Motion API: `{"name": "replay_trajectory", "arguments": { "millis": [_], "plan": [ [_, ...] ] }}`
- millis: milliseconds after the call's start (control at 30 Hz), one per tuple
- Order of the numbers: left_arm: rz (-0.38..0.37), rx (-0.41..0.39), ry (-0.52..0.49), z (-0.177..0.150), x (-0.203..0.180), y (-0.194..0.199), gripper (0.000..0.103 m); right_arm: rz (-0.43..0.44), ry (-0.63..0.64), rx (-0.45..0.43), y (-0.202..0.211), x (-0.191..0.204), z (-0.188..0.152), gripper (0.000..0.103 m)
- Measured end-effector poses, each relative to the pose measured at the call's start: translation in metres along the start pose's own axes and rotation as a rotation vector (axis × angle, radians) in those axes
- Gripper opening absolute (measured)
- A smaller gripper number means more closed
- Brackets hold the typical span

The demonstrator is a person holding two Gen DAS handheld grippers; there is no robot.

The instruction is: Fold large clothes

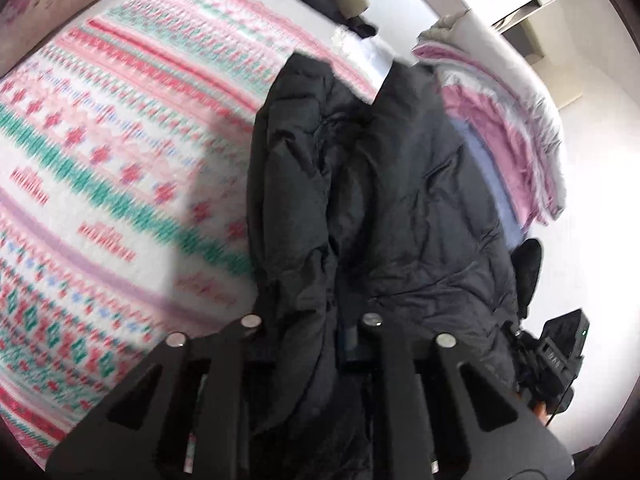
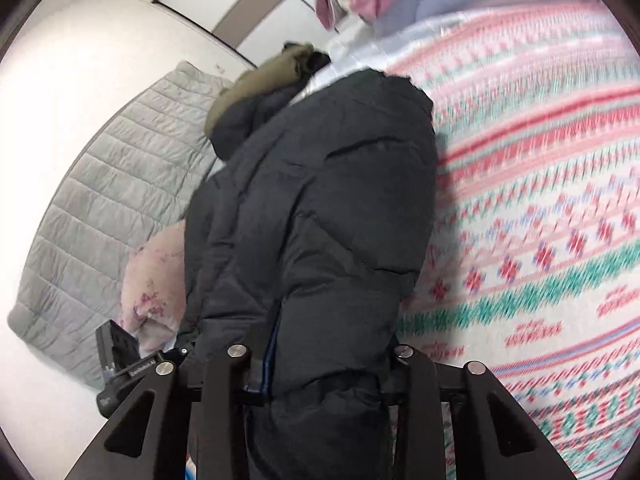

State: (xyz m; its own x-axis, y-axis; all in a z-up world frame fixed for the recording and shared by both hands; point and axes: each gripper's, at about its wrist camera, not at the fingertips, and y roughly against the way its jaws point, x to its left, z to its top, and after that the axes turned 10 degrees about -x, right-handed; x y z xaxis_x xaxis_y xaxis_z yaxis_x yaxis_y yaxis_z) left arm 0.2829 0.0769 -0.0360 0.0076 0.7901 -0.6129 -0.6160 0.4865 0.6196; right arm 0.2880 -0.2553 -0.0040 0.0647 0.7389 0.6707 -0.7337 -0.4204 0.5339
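A large black puffer jacket (image 1: pixel 360 184) hangs lifted over the patterned bedspread (image 1: pixel 100 160). My left gripper (image 1: pixel 312 340) is shut on the jacket's edge, with fabric bunched between the fingers. In the right wrist view the same jacket (image 2: pixel 320 220) hangs from my right gripper (image 2: pixel 320 368), which is shut on its edge. An olive fur-trimmed hood (image 2: pixel 264 80) droops at the jacket's far end. The fingertips of both grippers are hidden in the fabric.
The bed carries a pink, green and white knit-pattern cover (image 2: pixel 540 220). A pink and grey striped quilt (image 1: pixel 508 128) is piled at one edge. A grey quilted pad (image 2: pixel 104 200) and a floral pillow (image 2: pixel 156 288) lie beside the bed. White wall and floor lie beyond.
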Motion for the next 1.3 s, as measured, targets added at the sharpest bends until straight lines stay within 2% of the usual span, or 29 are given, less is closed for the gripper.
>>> {"name": "replay_trajectory", "arguments": {
  "millis": [133,333,433,500,633,733,867,967,1133,1233,1300],
  "plan": [
    [-0.054,-0.072,-0.031,0.023,-0.030,-0.012,0.016,-0.053,0.088,-0.090,0.003,0.008,0.032,0.031],
    [-0.138,-0.112,-0.079,0.049,-0.068,-0.064,0.016,-0.058,0.085,-0.199,-0.013,-0.015,0.090,0.031],
    [-0.139,-0.097,-0.108,0.048,-0.077,-0.099,0.017,-0.085,0.084,-0.250,-0.019,-0.037,0.113,0.031],
    [-0.101,-0.037,-0.119,0.035,-0.071,-0.125,0.019,-0.114,0.047,-0.272,-0.025,-0.058,0.123,0.032],
    [-0.102,-0.018,-0.088,0.017,-0.059,-0.148,0.026,-0.125,-0.130,-0.217,-0.041,-0.110,0.115,0.038],
    [-0.081,-0.032,-0.102,0.017,-0.063,-0.137,0.029,-0.116,-0.201,-0.241,-0.039,-0.115,0.102,0.043],
    [-0.051,-0.022,-0.076,0.019,-0.058,-0.126,0.036,-0.159,-0.192,-0.231,-0.032,-0.106,0.092,0.051],
    [-0.060,-0.019,-0.030,0.021,-0.054,-0.118,0.036,-0.182,-0.211,-0.236,-0.013,-0.112,0.086,0.052],
    [-0.037,-0.023,-0.041,0.015,-0.055,-0.114,0.036,-0.213,-0.169,-0.250,0.014,-0.098,0.083,0.052],
    [-0.046,-0.016,-0.036,0.014,-0.052,-0.116,0.038,-0.215,-0.165,-0.232,0.016,-0.099,0.076,0.054],
    [-0.041,-0.011,-0.033,0.014,-0.047,-0.119,0.049,-0.221,-0.168,-0.212,0.010,-0.102,0.074,0.059]
  ]
}}
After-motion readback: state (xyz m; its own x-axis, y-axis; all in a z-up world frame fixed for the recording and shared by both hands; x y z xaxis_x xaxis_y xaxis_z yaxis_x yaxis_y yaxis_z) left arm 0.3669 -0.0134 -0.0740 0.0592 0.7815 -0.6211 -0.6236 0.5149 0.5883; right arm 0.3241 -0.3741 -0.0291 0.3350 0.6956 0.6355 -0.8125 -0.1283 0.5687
